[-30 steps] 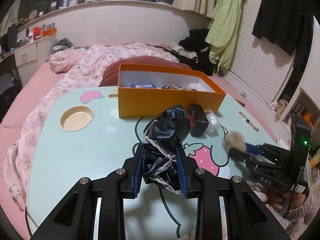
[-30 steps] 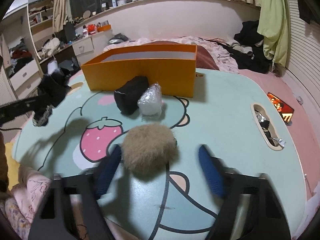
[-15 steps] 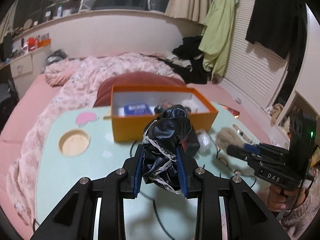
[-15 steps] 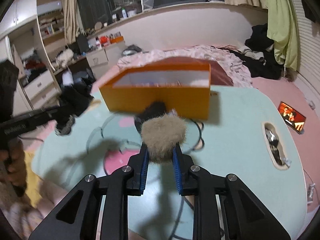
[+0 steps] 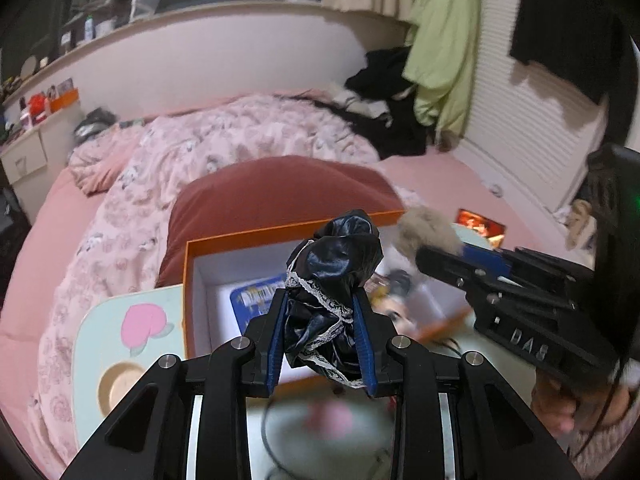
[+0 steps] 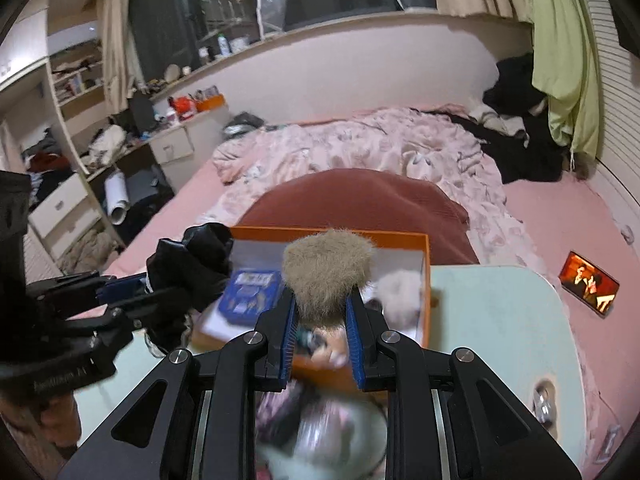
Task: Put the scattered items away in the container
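My left gripper (image 5: 320, 312) is shut on a bundle of black satin cloth with white lace trim (image 5: 336, 260) and holds it above the open orange box (image 5: 192, 280). My right gripper (image 6: 321, 308) is shut on a tan fur pom-pom (image 6: 326, 268) above the same box (image 6: 425, 296). The box holds a blue tin (image 6: 250, 290), a white fluffy item (image 6: 398, 288) and other small things. The right gripper and pom-pom (image 5: 426, 230) show at the right of the left wrist view. The left gripper and cloth (image 6: 192, 264) show at the left of the right wrist view.
The box stands at the far edge of a mint-green cartoon table (image 6: 492, 320) with a round cup recess (image 5: 118, 384). Blurred small items lie on the table below the right gripper (image 6: 320, 432). A dark red cushion (image 5: 280, 196) and pink bedding (image 6: 360, 152) lie behind. A phone (image 6: 590, 282) lies on the bed.
Both grippers have risen and moved forward over the box with their items. One second ago the right gripper was open around the pom-pom on the table; it then shut on it and lifted it.
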`<state>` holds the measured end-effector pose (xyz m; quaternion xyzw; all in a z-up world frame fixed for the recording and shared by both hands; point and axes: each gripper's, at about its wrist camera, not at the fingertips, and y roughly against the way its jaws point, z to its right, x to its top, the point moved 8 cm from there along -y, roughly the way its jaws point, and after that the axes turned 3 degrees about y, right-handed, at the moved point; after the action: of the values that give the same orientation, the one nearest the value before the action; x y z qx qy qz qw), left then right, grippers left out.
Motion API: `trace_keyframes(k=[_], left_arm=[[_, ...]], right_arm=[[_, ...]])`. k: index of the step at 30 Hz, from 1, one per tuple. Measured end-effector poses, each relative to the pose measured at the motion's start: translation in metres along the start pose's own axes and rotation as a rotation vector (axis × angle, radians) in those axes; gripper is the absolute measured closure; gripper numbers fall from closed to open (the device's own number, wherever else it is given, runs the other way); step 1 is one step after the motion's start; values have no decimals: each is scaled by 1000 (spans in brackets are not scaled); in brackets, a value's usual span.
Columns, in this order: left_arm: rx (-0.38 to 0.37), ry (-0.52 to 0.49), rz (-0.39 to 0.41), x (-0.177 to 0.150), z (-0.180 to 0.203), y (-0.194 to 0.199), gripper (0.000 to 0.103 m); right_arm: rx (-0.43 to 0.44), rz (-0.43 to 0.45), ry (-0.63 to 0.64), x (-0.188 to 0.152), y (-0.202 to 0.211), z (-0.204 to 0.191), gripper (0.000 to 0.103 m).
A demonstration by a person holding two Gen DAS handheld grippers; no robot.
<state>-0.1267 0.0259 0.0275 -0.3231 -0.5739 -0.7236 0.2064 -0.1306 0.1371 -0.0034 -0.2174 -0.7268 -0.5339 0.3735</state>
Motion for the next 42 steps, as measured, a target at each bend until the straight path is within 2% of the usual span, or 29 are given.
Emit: trace_keyframes(k=[1, 2, 3, 4, 5, 6, 9, 11, 15, 22, 25, 29, 30, 31, 33, 35, 42], left_arm=[[25, 10, -30, 0, -5, -12, 60], [57, 14, -55, -1, -8, -19, 39], [104, 16, -65, -3, -13, -22, 34], [119, 8, -49, -5, -13, -19, 34], [114, -2, -29, -7, -11, -14, 30], [105, -11, -11, -10, -9, -9, 24], [97, -7, 28, -20, -10, 11, 10], [77, 27, 45, -27, -12, 25, 9], [33, 80, 21, -48, -10, 44, 7], [41, 64, -81, -111, 13, 43, 5], [84, 42, -108, -132, 19, 35, 5], [133, 64, -171, -147, 9, 20, 5], [153, 68, -187, -149, 6, 17, 0], [197, 56, -179, -150, 3, 17, 0], [204, 73, -166, -151, -1, 19, 0], [210, 84, -161, -151, -3, 21, 0], [204, 80, -151, -153, -2, 22, 0]], right_arm=[[-23, -12, 1, 2, -10, 1, 76], [-42, -28, 2, 3, -20, 3, 74], [-50, -48, 2, 2, -26, 5, 72], [-68, -81, 4, 1, -34, 6, 64], [-106, -112, 12, -1, -39, 8, 54], [-149, -123, 23, -3, -39, 9, 51], [-198, -46, 48, -8, -19, 7, 39], [-206, -10, 57, -13, -1, 3, 30], [-169, 12, 43, -28, 28, -4, 29], [-142, -112, 66, -84, 42, -13, 28], [-141, -168, 65, -113, 42, -12, 28], [-143, -210, 29, -136, 41, -3, 28], [-145, -224, 26, -140, 40, -1, 28], [-157, -236, 32, -143, 37, 0, 24], [-188, -240, 68, -146, 34, -1, 14], [-166, -250, 80, -147, 31, -4, 1], [-162, -243, 83, -145, 31, -2, 1]])
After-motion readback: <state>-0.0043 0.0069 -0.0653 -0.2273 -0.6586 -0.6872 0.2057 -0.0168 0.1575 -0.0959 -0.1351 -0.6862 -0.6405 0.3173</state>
